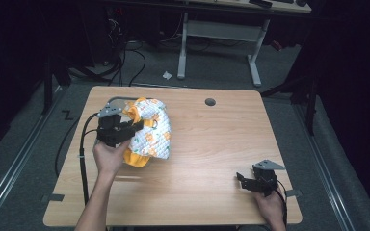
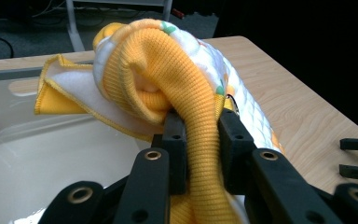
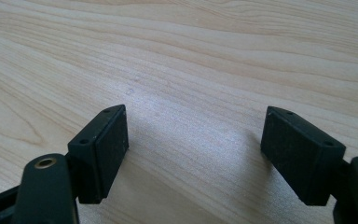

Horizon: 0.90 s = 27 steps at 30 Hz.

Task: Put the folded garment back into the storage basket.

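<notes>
A bunched white quilted garment with orange prints and yellow ribbed trim hangs partly over a white bin at the table's far left. My left gripper is shut on a yellow ribbed band of the garment, just above the bin's rim. Near the table's front right corner my right gripper is low over bare wood. It is open, with nothing between its jaws. It also shows at the right edge of the left gripper view.
The wooden table has a round cable hole near its far edge. Beyond it stand another desk's white legs and cables on the floor. Bare wood lies between the two grippers.
</notes>
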{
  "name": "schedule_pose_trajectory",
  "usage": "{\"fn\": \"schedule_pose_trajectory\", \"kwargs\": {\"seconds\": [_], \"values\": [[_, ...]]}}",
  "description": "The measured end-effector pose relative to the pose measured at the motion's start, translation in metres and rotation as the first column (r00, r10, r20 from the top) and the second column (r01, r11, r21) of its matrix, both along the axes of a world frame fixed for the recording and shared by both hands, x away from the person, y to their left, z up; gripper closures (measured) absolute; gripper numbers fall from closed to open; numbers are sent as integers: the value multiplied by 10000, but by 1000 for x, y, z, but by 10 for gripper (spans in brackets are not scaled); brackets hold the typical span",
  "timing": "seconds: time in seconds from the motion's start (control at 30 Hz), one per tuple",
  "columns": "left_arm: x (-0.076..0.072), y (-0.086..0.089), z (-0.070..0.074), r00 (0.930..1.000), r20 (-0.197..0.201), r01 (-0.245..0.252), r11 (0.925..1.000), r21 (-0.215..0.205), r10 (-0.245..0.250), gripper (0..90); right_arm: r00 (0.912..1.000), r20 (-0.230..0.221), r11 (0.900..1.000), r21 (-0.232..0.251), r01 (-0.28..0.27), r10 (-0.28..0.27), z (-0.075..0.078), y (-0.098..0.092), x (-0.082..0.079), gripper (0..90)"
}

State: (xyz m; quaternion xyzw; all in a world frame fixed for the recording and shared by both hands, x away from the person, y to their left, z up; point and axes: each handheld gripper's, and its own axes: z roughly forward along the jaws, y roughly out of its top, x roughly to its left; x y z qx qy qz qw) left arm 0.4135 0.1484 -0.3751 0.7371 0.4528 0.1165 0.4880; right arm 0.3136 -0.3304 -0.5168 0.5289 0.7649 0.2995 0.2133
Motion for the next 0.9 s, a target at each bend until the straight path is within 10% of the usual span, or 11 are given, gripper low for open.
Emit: {"fn": "schedule_pose_trajectory", "kwargs": {"seconds": [0.9], "values": [[4,32,-7,9976,-466,-516,9987,-20,515,754,10000,1,10000,4,16,-16,0,0,0,235]]}}
